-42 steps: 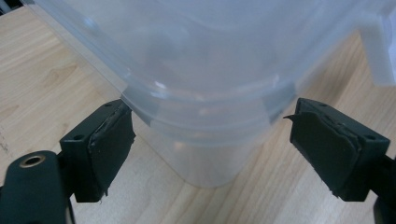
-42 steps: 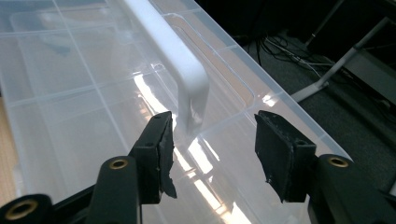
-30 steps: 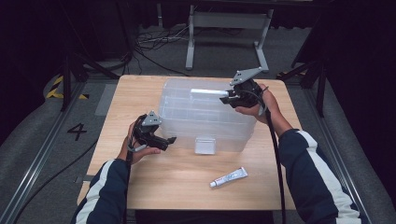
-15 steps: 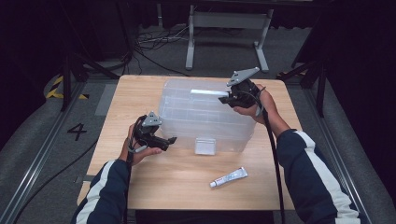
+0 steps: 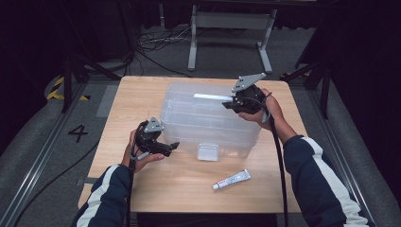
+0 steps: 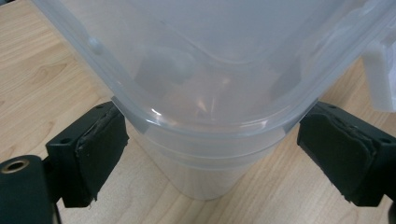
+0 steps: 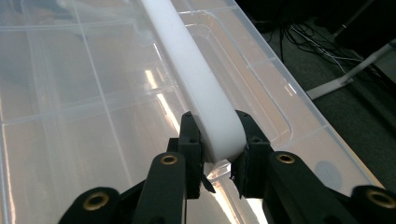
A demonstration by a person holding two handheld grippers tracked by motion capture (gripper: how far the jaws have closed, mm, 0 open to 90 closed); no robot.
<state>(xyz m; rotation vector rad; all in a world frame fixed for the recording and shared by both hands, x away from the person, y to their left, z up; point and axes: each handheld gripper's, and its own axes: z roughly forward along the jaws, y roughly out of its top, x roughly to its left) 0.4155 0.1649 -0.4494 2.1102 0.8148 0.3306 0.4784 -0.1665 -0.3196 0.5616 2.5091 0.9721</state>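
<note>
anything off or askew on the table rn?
Nothing damaged or spilled. Only stray: a small tube lying slantwise on the table, apart from the clear bin, near the front edge.

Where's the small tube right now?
In the high view the tube lies on the wooden table, near its front edge, right of centre, just in front of the clear plastic box.
</note>
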